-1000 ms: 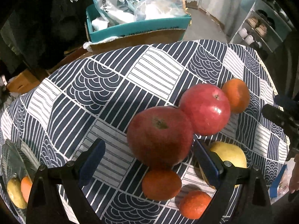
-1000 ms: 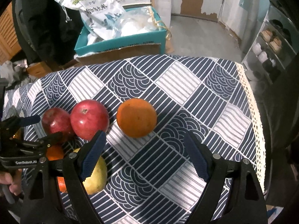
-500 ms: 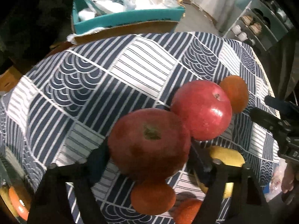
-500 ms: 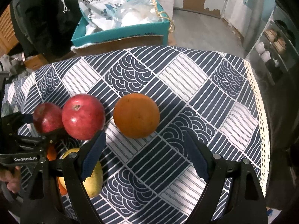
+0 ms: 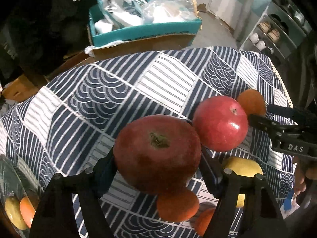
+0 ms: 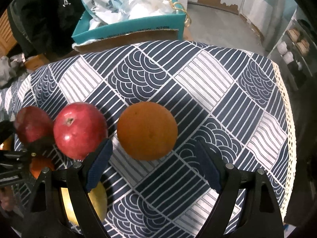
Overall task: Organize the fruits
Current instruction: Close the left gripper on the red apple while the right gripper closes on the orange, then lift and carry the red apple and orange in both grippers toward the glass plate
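Note:
My left gripper (image 5: 157, 164) is shut on a dark red apple (image 5: 156, 152) and holds it above the patterned tablecloth (image 5: 111, 103). A second red apple (image 5: 220, 124) lies just right of it, with an orange (image 5: 251, 102) behind, a yellow fruit (image 5: 243, 170) and two small oranges (image 5: 177, 205) below. My right gripper (image 6: 153, 162) is open, its pads either side of the near edge of the big orange (image 6: 147, 130). The held apple (image 6: 31, 126) and second apple (image 6: 79, 129) show at left in the right wrist view.
A clear container (image 5: 13, 194) at the lower left holds a yellow fruit and an orange. A teal box (image 6: 128, 25) with plastic bags stands behind the table. The cloth's lace edge (image 6: 287, 119) runs down the right side. A shelf (image 5: 267, 33) stands at the far right.
My left gripper closed on the dark red apple and lifted it off the cloth. My right gripper moved forward toward the big orange and stayed open.

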The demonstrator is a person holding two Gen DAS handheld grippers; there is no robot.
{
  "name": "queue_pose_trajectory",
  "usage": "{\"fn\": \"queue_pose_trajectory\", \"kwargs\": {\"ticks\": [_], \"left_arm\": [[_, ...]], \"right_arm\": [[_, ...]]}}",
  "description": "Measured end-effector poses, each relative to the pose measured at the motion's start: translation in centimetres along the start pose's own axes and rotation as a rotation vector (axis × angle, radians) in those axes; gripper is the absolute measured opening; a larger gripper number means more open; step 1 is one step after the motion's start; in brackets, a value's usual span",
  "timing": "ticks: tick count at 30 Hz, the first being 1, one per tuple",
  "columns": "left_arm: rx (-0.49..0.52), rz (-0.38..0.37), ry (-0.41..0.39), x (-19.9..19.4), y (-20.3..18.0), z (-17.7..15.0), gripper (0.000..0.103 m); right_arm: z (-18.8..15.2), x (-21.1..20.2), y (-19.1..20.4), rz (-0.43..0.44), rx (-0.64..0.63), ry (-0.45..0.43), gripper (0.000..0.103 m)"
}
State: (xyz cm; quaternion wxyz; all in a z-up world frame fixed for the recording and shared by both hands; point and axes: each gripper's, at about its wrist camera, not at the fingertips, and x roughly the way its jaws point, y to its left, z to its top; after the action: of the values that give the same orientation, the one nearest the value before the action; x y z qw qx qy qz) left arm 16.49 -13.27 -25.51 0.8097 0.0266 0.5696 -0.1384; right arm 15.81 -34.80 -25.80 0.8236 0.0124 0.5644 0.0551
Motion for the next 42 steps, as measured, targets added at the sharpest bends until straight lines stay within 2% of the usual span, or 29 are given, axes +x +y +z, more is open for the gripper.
{"fn": "queue_pose_trajectory", "kwargs": {"ticks": [10, 17, 20, 25, 34, 42], "left_arm": [[-0.037, 0.006, -0.013, -0.6, 1.5, -0.1, 0.077], [-0.032, 0.007, -0.02, -1.0, 1.4, -0.2, 0.077], [-0.032, 0.008, -0.023, -1.2, 1.4, -0.2, 0.077], [-0.034, 0.011, -0.032, -1.8, 1.4, -0.4, 0.077], [-0.038, 0.015, -0.072, -3.9, 1.5, -0.5, 0.077], [-0.038, 0.019, -0.11, -6.3, 1.3, -0.9, 0.077]], "right_arm": [[0.8, 2.1, -0.3, 0.031, 0.037, 0.029, 0.084], [0.9, 2.9, -0.3, 0.062, 0.052, 0.038, 0.073], [0.9, 2.9, 0.1, 0.048, 0.03, 0.033, 0.068], [0.7, 2.7, 0.3, 0.035, 0.024, 0.02, 0.065], [0.6, 0.0, 0.3, -0.011, 0.022, -0.057, 0.065], [0.6, -3.5, 1.2, -0.012, 0.003, -0.131, 0.065]]}}
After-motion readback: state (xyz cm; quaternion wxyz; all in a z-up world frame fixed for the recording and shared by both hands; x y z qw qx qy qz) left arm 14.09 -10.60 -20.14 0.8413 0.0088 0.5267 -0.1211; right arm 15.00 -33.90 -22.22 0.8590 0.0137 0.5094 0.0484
